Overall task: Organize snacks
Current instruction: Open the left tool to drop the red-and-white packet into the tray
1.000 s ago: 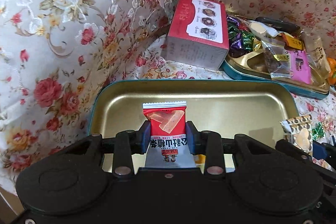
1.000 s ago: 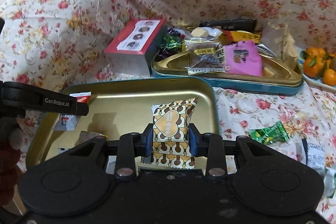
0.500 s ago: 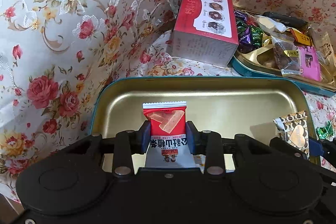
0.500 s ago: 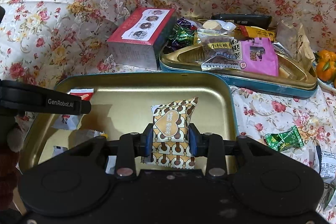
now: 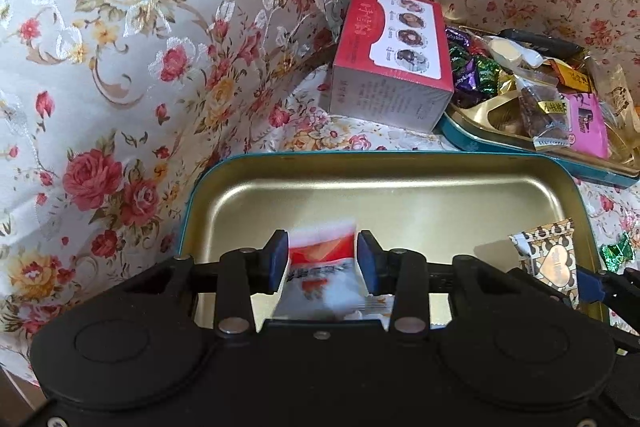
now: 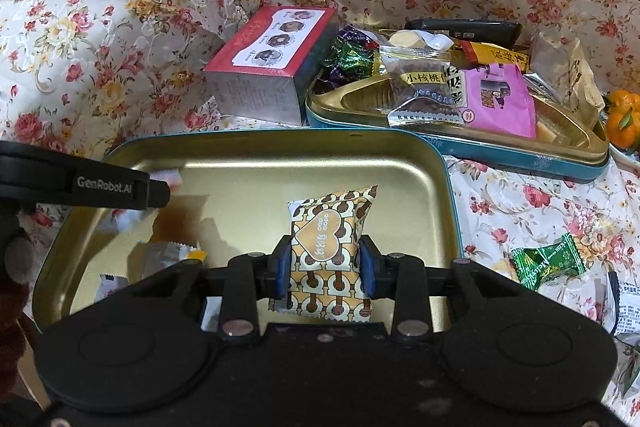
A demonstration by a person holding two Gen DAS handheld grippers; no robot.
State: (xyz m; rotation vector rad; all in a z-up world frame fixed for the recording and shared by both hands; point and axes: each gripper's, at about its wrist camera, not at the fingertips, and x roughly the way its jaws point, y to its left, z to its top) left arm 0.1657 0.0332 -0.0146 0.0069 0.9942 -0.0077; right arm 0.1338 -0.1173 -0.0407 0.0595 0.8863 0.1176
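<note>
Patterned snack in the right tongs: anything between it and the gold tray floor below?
Nothing visible. The patterned snack, pinched in the right tongs, hangs over bare floor of the gold tray. The few wrappers in the tray lie off to the left.

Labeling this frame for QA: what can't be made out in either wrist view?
- Red-and-white snack packet, left wrist view: motion-blurred, print unreadable; left gripper jaws have just been opening around it.
- Packets at gold tin's near-left corner, right wrist view: cut off by right gripper body.
- Oranges: clipped by right edge.
</note>
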